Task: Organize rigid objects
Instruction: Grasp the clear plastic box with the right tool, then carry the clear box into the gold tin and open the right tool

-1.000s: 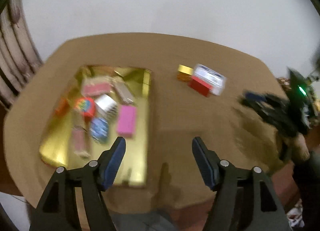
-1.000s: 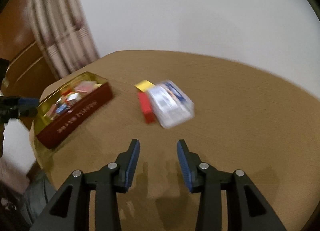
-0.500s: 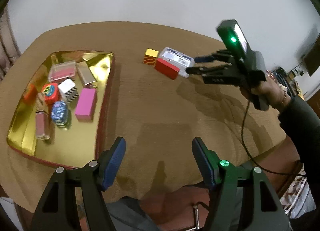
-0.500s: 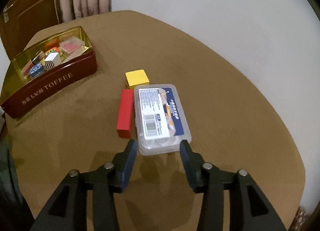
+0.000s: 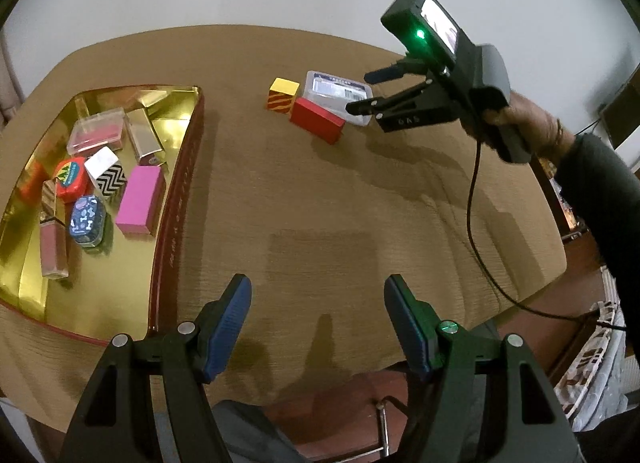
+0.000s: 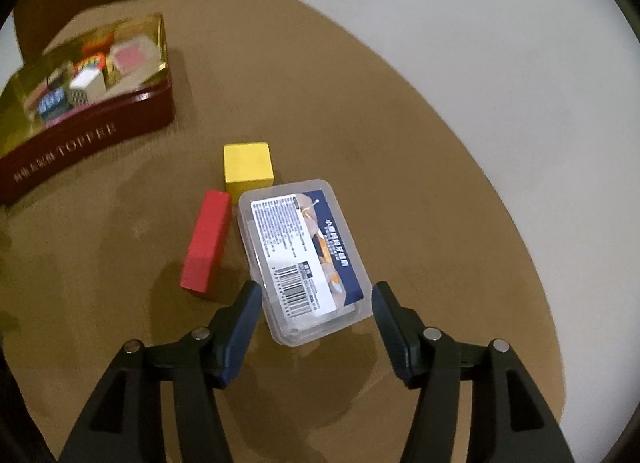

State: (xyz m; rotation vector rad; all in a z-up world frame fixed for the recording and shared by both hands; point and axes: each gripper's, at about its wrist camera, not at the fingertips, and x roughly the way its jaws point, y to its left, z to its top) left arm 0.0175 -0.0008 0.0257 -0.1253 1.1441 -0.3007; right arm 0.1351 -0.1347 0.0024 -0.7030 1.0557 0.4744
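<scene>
A clear plastic case (image 6: 302,259) with a printed label lies on the brown table beside a red block (image 6: 206,239) and a yellow cube (image 6: 248,168). My right gripper (image 6: 316,299) hovers over the near end of the case; its jaws are opening, with the case's end between them and the pads apart from it. The left wrist view shows the same clear case (image 5: 336,93), red block (image 5: 317,120), yellow cube (image 5: 283,96) and right gripper (image 5: 362,93). My left gripper (image 5: 318,299) stands open over bare table near the front edge, nothing between its fingers.
A dark red toffee tin (image 5: 176,199) with a gold inside sits at the left and holds several small boxes and tins. That toffee tin (image 6: 100,131) lies at the far left in the right wrist view. A black cable (image 5: 476,231) hangs from the right gripper across the table's right side.
My right gripper has swung over to the clear case and its jaws have spread wider around its near end. The left view has shifted right and slightly closer to the table.
</scene>
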